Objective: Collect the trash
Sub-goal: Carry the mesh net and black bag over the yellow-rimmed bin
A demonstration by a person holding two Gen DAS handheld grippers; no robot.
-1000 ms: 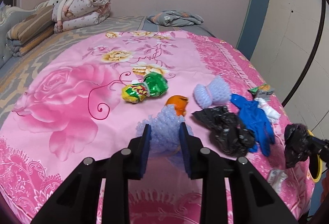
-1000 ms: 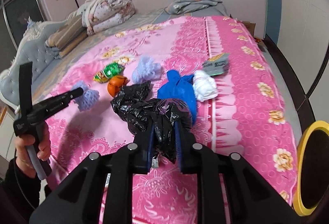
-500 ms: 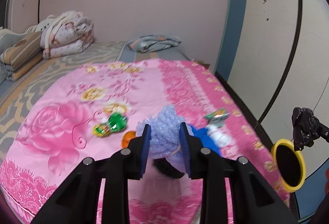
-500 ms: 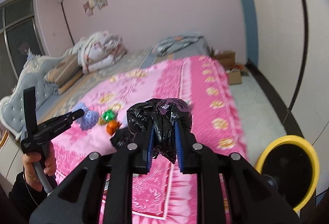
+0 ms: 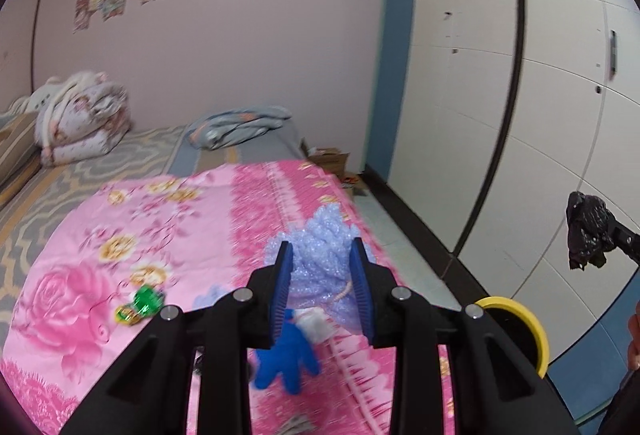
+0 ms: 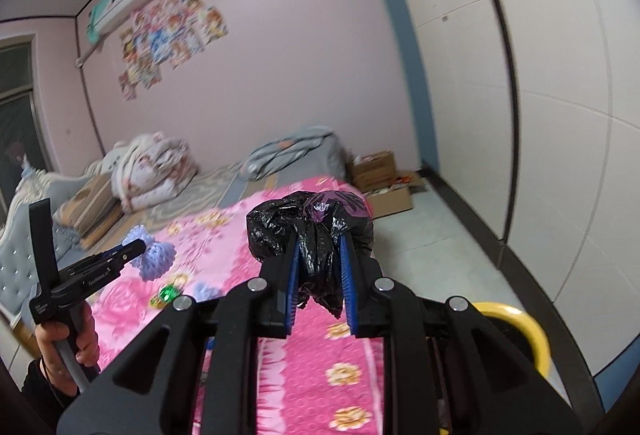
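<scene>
From the left wrist view, the left gripper is clenched on a wad of pale blue foam netting, which bulges out above and between the blue fingers. It is carried in the air over the pink bedspread. The yellow-rimmed bin sits on the floor beside the bed, low and to the right. To do this carry well, the grip should stay firm until the wad is directly over the bin's mouth; the netting is light and springy, so it may cling to a pad or drift on release. A blue glove, a white wad and a green wrapper lie on the bed, so more trips are likely needed.

From the right wrist view, the right gripper is shut tight on a crumpled black plastic bag, held clear above the bed's edge. The bin shows at lower right, partly hidden behind the gripper body. The bag hangs below the fingers, so it should be lowered close to the mouth before letting go. The two grippers should approach in turn, judging by the narrow opening, to avoid knocking one another.
</scene>
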